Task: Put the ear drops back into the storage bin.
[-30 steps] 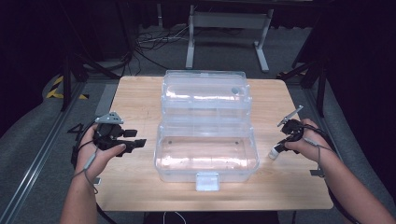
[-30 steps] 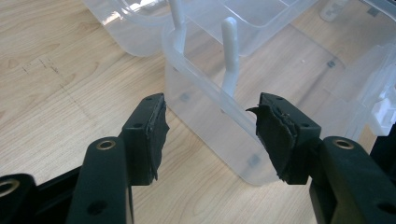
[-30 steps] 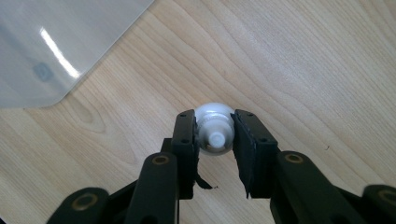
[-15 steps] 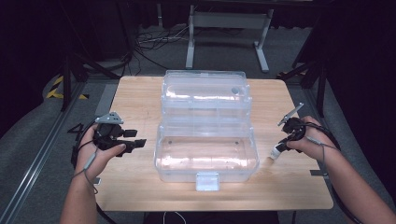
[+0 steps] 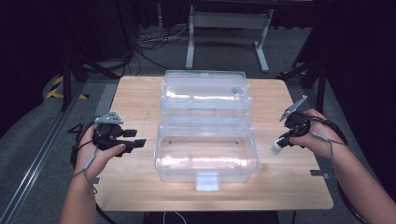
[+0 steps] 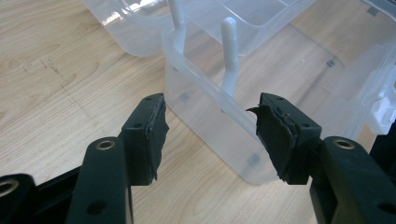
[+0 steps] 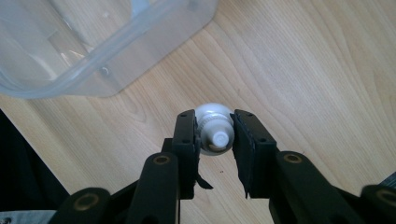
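From above, a clear plastic hinged storage box [image 5: 206, 140] stands open in the middle of the pale wooden worktop [image 5: 140, 93], its lid section lying toward the far edge and its deeper tub toward the person, a small latch tab at the near wall. It sits squarely between the two hands. The left tongs [image 5: 133, 141] hover just beside the tub's left wall, pointing at it, with nothing in them. On the other side the right tongs [image 5: 279, 145] are lifted above the worktop, near the tub's right end but apart from it, and clamped on a small white plastic bottle [image 5: 276, 148] that pokes down and inward. Beyond the worktop a grey metal frame [image 5: 229, 28] and loose black cables [image 5: 149, 46] lie on the dark floor.

The left gripper view shows the left tongs standing wide apart, pads ragged and bare, with the corner of the clear box between and beyond them, untouched. Two white plastic link arms [image 6: 229, 51] rise from the tub's wall toward the upper tray, a detail too faint to make out from above.

The right gripper view looks down the bottle's length: its white round body and screw cap [image 7: 215, 133] sit pinched between both pads, the bare wood well below. The rounded corner of the clear box fills the upper left, clear of the bottle.
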The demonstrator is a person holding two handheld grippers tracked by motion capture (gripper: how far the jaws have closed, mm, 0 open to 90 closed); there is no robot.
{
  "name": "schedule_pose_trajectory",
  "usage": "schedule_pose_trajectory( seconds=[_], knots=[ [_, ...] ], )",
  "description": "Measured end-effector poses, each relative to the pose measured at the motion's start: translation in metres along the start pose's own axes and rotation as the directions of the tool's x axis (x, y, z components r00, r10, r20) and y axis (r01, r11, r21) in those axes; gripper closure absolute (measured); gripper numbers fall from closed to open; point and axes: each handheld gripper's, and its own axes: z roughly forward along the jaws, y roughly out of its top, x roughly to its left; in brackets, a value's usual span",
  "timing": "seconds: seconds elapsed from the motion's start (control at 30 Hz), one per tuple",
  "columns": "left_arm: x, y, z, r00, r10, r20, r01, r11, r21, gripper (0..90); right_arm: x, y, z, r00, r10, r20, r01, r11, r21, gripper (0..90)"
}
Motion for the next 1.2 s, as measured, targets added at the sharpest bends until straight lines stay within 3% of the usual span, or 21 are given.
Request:
schedule_pose_trajectory(
  seconds=[0.7,1.2],
  knots=[
    [0.0,0.0,0.0,1.0,0.005,0.004,-0.005,1.0,0.004,43.3,0.022,0.023,-0.038,0.9937,-0.111,-0.014,0.111,0.994,-0.015,71.4],
    [0.0,0.0,0.0,1.0,0.003,0.008,-0.003,1.0,0.007,43.3,0.042,0.04,-0.056,0.9785,-0.202,-0.04,0.201,0.979,-0.04,71.4]
  ],
)
